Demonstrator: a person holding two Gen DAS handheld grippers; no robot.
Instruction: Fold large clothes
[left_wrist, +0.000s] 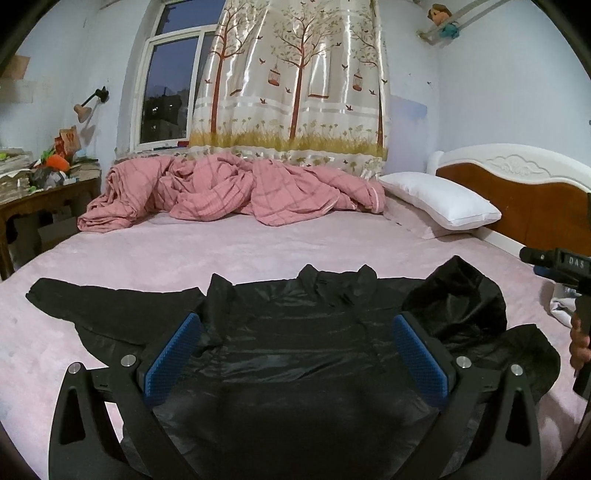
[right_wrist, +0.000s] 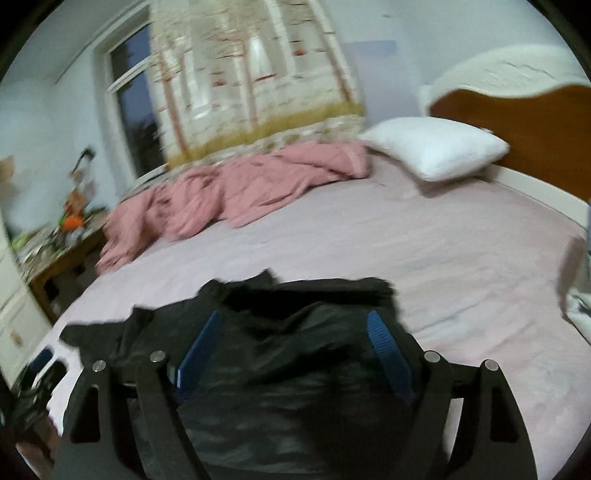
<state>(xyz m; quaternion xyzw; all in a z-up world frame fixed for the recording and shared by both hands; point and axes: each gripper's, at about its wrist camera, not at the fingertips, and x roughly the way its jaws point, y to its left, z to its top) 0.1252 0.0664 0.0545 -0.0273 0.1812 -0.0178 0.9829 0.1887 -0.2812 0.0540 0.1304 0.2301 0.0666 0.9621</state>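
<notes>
So the black jacket (left_wrist: 295, 332) lies flat across the lower middle of the frame on the pink bed sheet (left_wrist: 221, 251). Both the left gripper (left_wrist: 295, 354) and the right gripper (right_wrist: 295, 354) gape wide, holding nothing. Probably best to pinch the bunched sleeve (left_wrist: 461, 295) at its cuff and fold it flat across.

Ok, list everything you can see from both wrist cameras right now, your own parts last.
black jacket: one, black, shiny, spread on the near part of the bed, one sleeve out to the left
bed sheet: one, pale pink, covering the bed
quilt: one, pink checked, bunched at the far edge
pillow: one, white, by the headboard
headboard: one, white and brown, right
curtain: one, cream with trees, over the window
side table: one, brown, cluttered, left
wall lamp: one, left wall
left claw: open, over the jacket
right claw: open, over the jacket
</notes>
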